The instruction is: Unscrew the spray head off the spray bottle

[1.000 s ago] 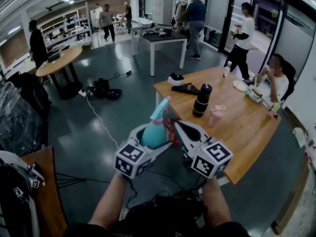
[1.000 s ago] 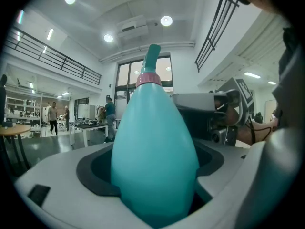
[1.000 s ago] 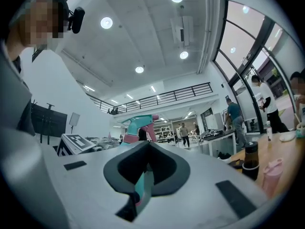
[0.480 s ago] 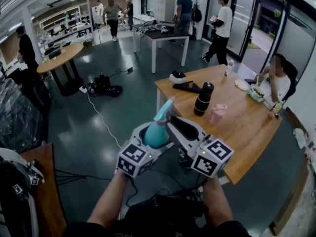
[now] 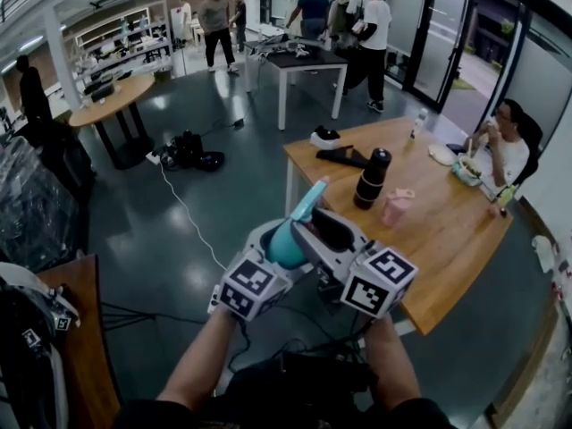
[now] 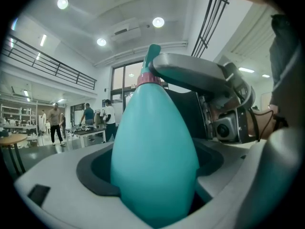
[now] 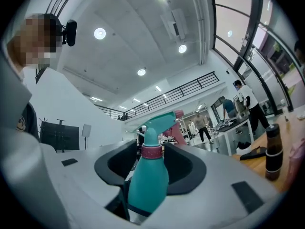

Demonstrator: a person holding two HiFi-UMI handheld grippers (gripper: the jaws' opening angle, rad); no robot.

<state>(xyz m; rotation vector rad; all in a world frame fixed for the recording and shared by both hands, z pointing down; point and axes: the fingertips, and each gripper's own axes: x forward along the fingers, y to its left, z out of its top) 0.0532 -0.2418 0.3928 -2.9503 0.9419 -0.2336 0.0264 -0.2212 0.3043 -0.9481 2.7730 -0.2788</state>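
A teal spray bottle (image 5: 286, 244) with a pink collar (image 7: 152, 151) and teal spray head (image 5: 309, 203) is held up in front of me, tilted to the right. My left gripper (image 5: 279, 250) is shut on the bottle's body (image 6: 155, 166), which fills the left gripper view. My right gripper (image 5: 315, 228) reaches over from the right at the bottle's neck. In the right gripper view its jaws are opening around the collar and head (image 7: 159, 123), with a gap on each side. One right finger (image 6: 190, 73) arches past the collar (image 6: 148, 78).
A wooden table (image 5: 447, 239) stands to the right with a black flask (image 5: 370, 178), a pink cup (image 5: 394, 207) and dark items (image 5: 340, 156). A person sits at its far end. Other people walk at the back. A cable (image 5: 183, 222) trails across the floor.
The right gripper's jaws have come apart from the bottle's neck. Both grippers and the bottle have drifted slightly right, and the bottle leans more. People at the back have walked on.
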